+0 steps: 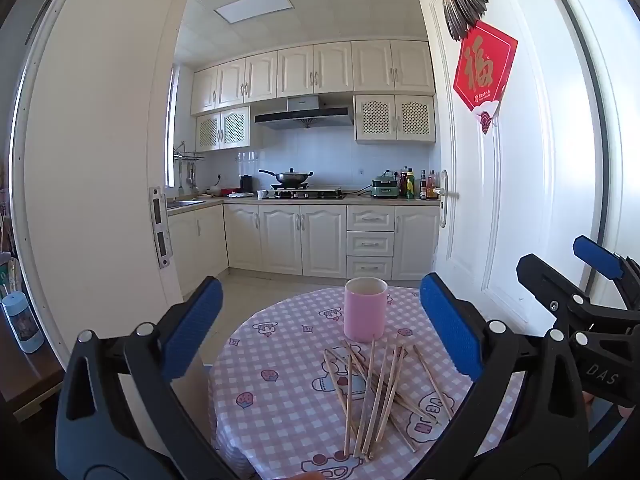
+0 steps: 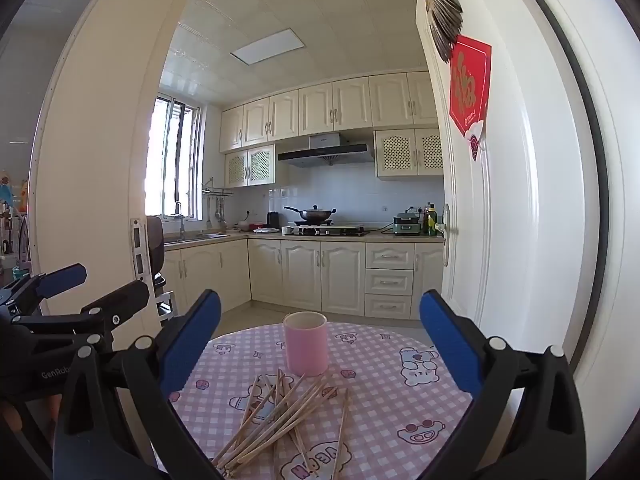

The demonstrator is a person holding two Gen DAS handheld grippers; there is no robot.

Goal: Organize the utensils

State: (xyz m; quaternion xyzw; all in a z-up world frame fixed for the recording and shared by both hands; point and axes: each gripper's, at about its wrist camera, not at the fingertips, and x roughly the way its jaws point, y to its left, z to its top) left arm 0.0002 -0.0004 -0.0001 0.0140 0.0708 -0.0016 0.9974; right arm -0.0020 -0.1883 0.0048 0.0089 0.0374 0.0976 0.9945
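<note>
1. The left gripper (image 1: 320, 320) is held spread wide above the near edge of the bench (image 1: 280, 360), grasping nothing.
2. The right gripper (image 2: 320, 340) is likewise released and empty, raised over the near edge beside the left one.
3. The chopsticks (image 1: 376, 392) are seen scattered and crossed in a loose heap on the near half of the bench, none yet collected.
4. The pink cup (image 1: 365, 309) stands upright toward the far edge, just beyond the heap; it is judged to be the holder.
5. Risk: because the sticks overlap, a pinch on one is likely to lift or flick its neighbours, and some could roll off the near edge.
6. Risk: a stick tilted against the rim could tip the cup.
7. An open door (image 1: 480, 200) stands near the right edge; a kitchen lies behind, well apart.
</note>
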